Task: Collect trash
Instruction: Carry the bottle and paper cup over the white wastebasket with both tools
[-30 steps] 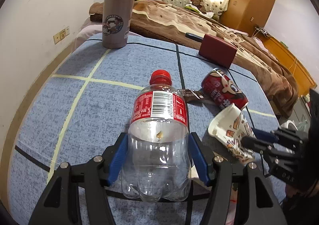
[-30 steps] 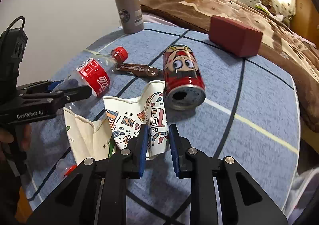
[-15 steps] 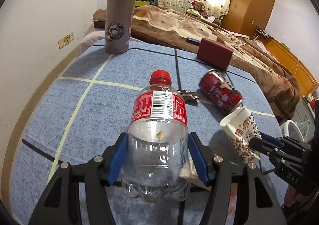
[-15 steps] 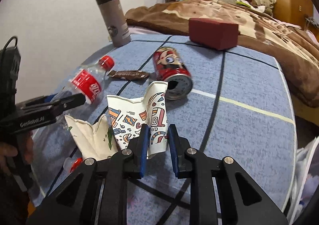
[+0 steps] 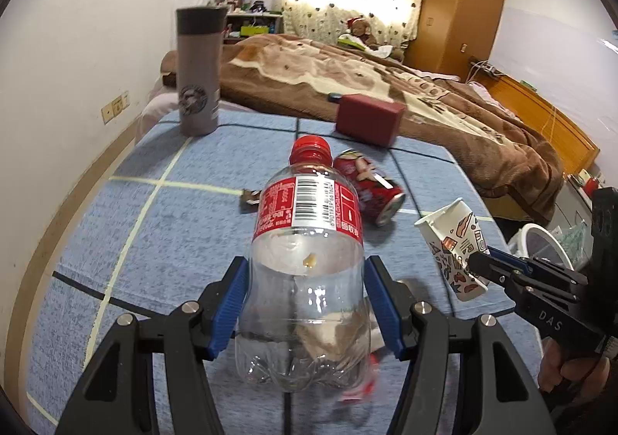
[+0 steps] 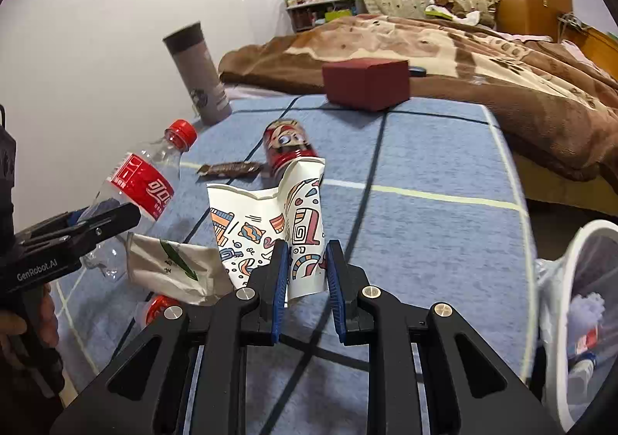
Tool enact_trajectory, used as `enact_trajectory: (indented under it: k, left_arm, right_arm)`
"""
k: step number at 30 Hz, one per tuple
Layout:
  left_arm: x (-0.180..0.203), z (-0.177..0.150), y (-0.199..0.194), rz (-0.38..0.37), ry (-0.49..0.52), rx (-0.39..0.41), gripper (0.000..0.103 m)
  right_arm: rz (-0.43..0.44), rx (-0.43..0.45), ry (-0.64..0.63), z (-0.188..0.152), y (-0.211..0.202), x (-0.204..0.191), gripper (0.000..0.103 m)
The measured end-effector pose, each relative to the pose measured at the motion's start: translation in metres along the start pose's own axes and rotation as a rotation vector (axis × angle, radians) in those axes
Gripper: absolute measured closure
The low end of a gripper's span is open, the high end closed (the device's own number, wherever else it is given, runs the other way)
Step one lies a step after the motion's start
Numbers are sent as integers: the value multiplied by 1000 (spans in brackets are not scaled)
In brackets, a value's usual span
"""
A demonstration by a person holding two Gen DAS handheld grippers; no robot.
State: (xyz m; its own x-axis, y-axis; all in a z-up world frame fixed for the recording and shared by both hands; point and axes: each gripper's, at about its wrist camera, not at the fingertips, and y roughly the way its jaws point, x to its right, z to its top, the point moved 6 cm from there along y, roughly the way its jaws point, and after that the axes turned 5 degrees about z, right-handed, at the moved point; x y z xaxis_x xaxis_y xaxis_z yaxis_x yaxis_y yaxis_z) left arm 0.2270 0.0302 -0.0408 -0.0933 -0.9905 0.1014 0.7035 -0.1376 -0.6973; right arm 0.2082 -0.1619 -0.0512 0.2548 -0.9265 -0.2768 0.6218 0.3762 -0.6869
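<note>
My left gripper (image 5: 305, 303) is shut on an empty clear plastic bottle (image 5: 309, 280) with a red cap and red label, held above the blue table; the bottle also shows in the right wrist view (image 6: 143, 192). My right gripper (image 6: 307, 280) is shut on a crushed patterned paper cup (image 6: 270, 226), lifted off the table; it also shows in the left wrist view (image 5: 455, 242). A red can (image 6: 287, 145) lies on its side, a brown snack wrapper (image 6: 228, 168) beside it. A white crumpled paper cup (image 6: 170, 269) and a small red-capped bottle (image 6: 158, 309) lie below.
A grey tumbler (image 5: 199, 72) and a dark red box (image 5: 369, 118) stand at the table's far edge (image 5: 251, 116). A white mesh bin (image 6: 579, 311) holding trash stands off the table's right side. A bed with a brown blanket (image 5: 386, 80) lies beyond.
Both grippers have risen with their loads; the bottle and patterned cup are now higher above the table. The bin has come into view on the right.
</note>
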Motion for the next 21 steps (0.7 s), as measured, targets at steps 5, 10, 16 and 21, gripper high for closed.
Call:
enact_trajectory:
  k: [5, 10, 16, 21]
  left_arm:
    - [24, 4, -11, -30, 28, 25, 40]
    - [54, 4, -19, -65, 64, 44, 40]
    - [91, 4, -24, -109, 115, 58, 40]
    - [122, 1, -26, -152, 148, 61, 40]
  right_arm:
    - [-16, 35, 35, -1, -20, 14, 82]
    - [-58, 72, 64, -3, -42, 33, 82]
    - [-95, 99, 107, -10, -64, 57, 82]
    - [-128, 123, 144, -16, -84, 79, 82]
